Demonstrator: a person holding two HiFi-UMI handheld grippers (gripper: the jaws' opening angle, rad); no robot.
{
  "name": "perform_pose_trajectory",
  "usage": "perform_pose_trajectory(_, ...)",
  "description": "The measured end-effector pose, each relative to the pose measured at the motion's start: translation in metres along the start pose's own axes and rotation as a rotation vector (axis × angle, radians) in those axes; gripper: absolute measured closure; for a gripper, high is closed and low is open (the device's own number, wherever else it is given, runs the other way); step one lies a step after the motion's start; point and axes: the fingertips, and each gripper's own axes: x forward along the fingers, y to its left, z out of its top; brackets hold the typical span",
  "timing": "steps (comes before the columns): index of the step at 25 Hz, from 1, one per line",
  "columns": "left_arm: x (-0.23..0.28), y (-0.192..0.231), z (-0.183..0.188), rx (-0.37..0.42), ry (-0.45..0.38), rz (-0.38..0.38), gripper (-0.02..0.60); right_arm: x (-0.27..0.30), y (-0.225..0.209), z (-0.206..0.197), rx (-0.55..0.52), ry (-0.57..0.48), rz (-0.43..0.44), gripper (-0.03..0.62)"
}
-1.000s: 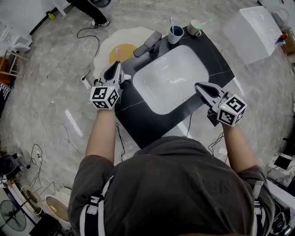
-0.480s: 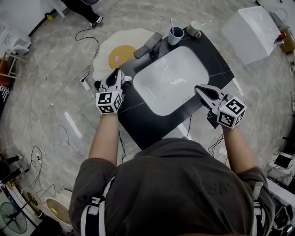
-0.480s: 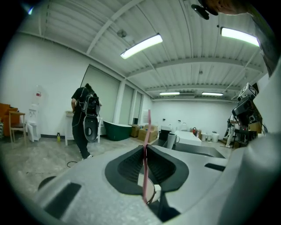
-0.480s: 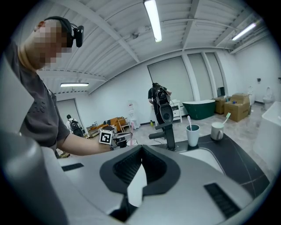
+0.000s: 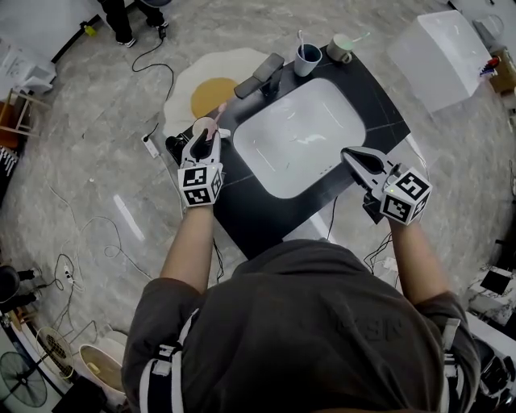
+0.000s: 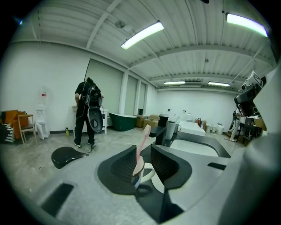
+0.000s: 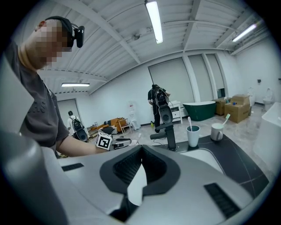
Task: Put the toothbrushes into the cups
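1. left tongs (image 6: 142, 151): jaws just opened and now released. the pink plastic toothbrush (image 6: 142, 140) stands between them in a small white cup (image 6: 147, 172) at the left edge of the black counter (image 5: 266, 218).
2. left forearm (image 5: 189, 242) extended, tongs tipped slightly down.
3. right tongs (image 7: 141, 151): clenched, empty, poised over the counter's right edge beside the white sink basin (image 5: 298, 137).

three cups: dark cup (image 5: 307, 59), pale cup (image 5: 341, 49), white cup (image 5: 203, 127). three toothbrushes: white toothbrush (image 5: 300, 39), green toothbrush (image 5: 360, 36), pink toothbrush (image 5: 218, 110). two grippers: left gripper (image 5: 205, 139), right gripper (image 5: 348, 152). one sink (image 5: 298, 137), one faucet (image 5: 266, 77), one black tabletop (image 5: 242, 218), one egg-shaped rug (image 5: 211, 81), one power strip (image 5: 150, 145), one white box (image 5: 447, 56), one floor fan (image 5: 20, 377), one person (image 5: 121, 20) standing on the floor beyond.
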Motion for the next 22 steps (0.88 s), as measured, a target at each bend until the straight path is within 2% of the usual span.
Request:
perform_pose_trajectory(4,-0.013,-0.027,0.013,0.007,-0.022,-0.061,0.503,-0.013,-0.004,-0.001,0.006,-0.023,-0.02,0.602)
perform_pose_trajectory(10,-0.024,-0.094,0.052,0.045,-0.068,-0.213,0.503,-0.048,-0.016,0.004,0.005,-0.089,-0.064,0.602)
perform_pose_trajectory(17,-0.034,-0.232,0.102,0.048,-0.106,-0.464,0.503,-0.143,-0.039,0.014,-0.015,-0.183,-0.16,0.602)
perform_pose_trajectory(22,-0.038,-0.34,0.131,0.103,-0.139,-0.626,0.52,-0.235,-0.062,0.01,-0.038,-0.247,-0.274,0.602)
